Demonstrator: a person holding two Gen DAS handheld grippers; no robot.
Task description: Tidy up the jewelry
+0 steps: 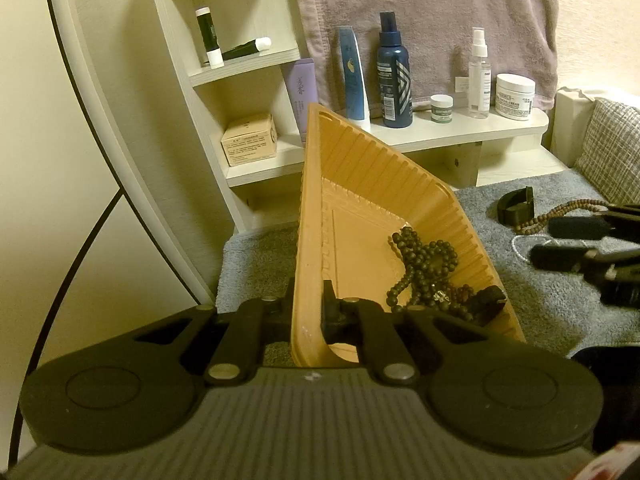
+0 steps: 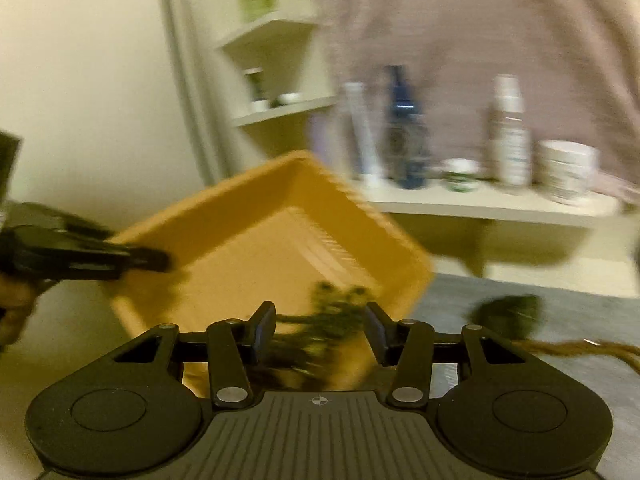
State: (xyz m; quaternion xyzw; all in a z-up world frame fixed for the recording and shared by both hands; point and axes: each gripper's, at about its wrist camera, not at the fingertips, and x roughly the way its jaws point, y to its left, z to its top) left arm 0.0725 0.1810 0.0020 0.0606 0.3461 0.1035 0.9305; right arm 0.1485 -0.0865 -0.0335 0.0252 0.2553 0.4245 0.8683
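Observation:
An orange ribbed tray (image 1: 360, 184) is tipped up on the grey mat, and my left gripper (image 1: 308, 316) is shut on its near wall. A dark bead necklace (image 1: 424, 272) lies heaped in the tray's low corner beside a small black piece (image 1: 488, 300). My right gripper (image 1: 560, 242) comes in from the right over the mat with its fingers apart. The right wrist view is blurred: the right gripper (image 2: 320, 332) is open over the tray (image 2: 248, 232), the dark beads (image 2: 336, 312) lie just beyond its pads, and the left gripper (image 2: 132, 260) holds the tray's left rim.
A brown bead string (image 1: 560, 212), a black curved band (image 1: 516, 206) and a white cord (image 1: 520, 244) lie on the grey mat (image 1: 560, 300) to the right. Behind stands a white shelf (image 1: 440, 132) with bottles, jars and a small box (image 1: 250, 140). A towel hangs above it.

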